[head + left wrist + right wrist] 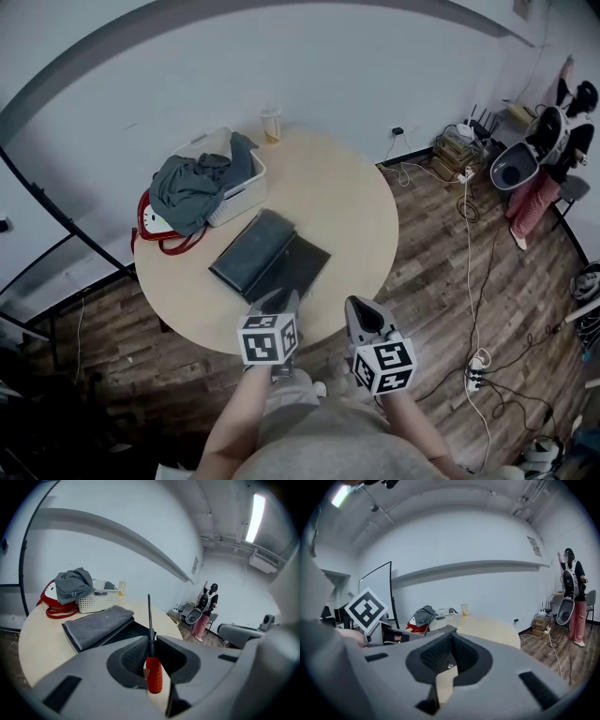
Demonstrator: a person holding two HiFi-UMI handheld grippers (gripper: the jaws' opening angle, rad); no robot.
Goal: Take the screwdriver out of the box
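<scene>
A screwdriver (153,670) with a red handle and a dark shaft stands up between the jaws of my left gripper (150,637), which is shut on it where the handle meets the shaft. The left gripper (277,306) hovers over the near edge of the round table (356,202), just in front of the open dark grey box (267,258). The box (96,626) lies below and beyond the screwdriver's tip. My right gripper (362,319) hangs beside the left one at the table edge. Its jaws (451,635) meet at the tips with nothing between them.
A white basket (242,192) heaped with grey clothes stands at the back left, with a red bag (157,231) beside it. A cup (271,125) sits at the far rim. Cables (473,356) trail over the wooden floor on the right. A person (553,131) stands far right.
</scene>
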